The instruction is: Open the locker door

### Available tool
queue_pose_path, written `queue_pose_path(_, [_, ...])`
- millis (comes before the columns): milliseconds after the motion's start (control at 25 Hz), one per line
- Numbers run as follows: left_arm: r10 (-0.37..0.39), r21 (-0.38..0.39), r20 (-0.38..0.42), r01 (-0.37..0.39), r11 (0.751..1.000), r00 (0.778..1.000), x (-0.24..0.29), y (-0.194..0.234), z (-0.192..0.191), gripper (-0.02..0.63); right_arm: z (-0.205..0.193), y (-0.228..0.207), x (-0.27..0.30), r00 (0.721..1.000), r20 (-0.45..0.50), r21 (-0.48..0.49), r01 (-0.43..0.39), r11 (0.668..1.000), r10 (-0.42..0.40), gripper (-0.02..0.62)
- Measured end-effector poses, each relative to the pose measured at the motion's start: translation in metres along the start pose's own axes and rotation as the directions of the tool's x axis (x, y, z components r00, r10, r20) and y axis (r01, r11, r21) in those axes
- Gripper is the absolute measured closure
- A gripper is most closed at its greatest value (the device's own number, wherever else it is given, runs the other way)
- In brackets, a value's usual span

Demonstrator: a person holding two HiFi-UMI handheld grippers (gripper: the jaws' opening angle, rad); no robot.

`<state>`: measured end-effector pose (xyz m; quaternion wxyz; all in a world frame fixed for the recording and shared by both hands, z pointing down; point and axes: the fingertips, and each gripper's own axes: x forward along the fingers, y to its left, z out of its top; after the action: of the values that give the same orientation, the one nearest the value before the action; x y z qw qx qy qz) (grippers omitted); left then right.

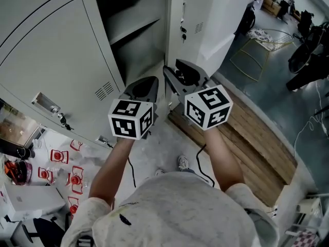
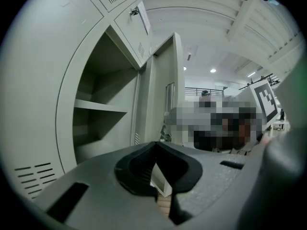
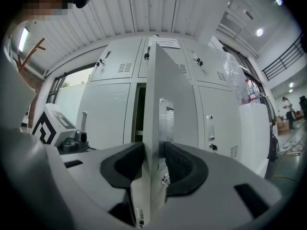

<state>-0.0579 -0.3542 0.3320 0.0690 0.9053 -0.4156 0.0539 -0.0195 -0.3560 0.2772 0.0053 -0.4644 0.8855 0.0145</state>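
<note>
Between right claw jaws, locker door upright, swung outward

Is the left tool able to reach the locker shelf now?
Probably yes: the door stands swung open, its edge in the right tool, and nothing stands between the left tool and the shelf.

Lt grey locker door, blk/wht marker cubes, brown wood planks.

Smooth matt painted-metal locker door; rough wooden planks.
</note>
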Motion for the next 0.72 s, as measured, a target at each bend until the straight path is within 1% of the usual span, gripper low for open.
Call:
queue_pose_path(400, [-0.027, 0.006, -0.007, 0.027, 1.000, 1.000, 0.031, -0.030, 0.004, 0.600, 0.000, -0.038, -0.032, 1.000, 0.009, 0.006, 0.020, 1.000, -0.020, 0.462])
queue_pose_path(720, [-0.053, 0.011, -0.016, 0.053, 0.999, 0.998, 0.059, -0.054, 0.003, 0.600, -0.002, -0.078, -0.055, 0.998, 0.014, 0.018, 0.068, 0.998, -0.068, 0.488])
